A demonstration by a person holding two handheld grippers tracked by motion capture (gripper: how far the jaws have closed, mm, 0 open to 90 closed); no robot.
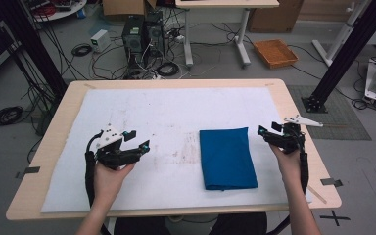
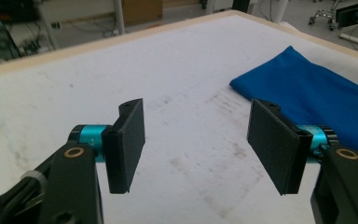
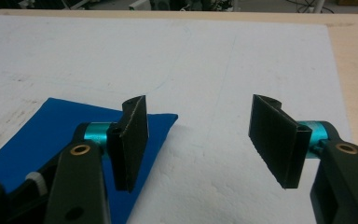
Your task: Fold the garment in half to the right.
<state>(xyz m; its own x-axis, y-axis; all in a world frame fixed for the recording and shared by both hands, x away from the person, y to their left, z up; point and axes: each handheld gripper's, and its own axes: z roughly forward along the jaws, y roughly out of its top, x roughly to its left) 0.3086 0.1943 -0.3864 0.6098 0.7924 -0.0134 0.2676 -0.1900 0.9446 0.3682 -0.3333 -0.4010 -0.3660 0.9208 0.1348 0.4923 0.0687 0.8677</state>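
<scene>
Folded blue cloth [image 1: 226, 157] lies flat on the white mat [image 1: 142, 105], apparently untouched; left gripper [image 1: 139, 139] and right gripper [image 1: 268, 128] both gape empty

The blue cloth [image 1: 227, 157] lies folded into a flat, upright rectangle on the white mat [image 1: 142, 105], right of the middle and nearer the person's edge. Its edges are fairly straight and its top surface smooth, with the near edge rounded like a fold. In the left gripper view the cloth [image 2: 317, 93] shows soft, shallow creases, and in the right gripper view a corner [image 3: 161, 122] of it rests flat on the mat.
</scene>
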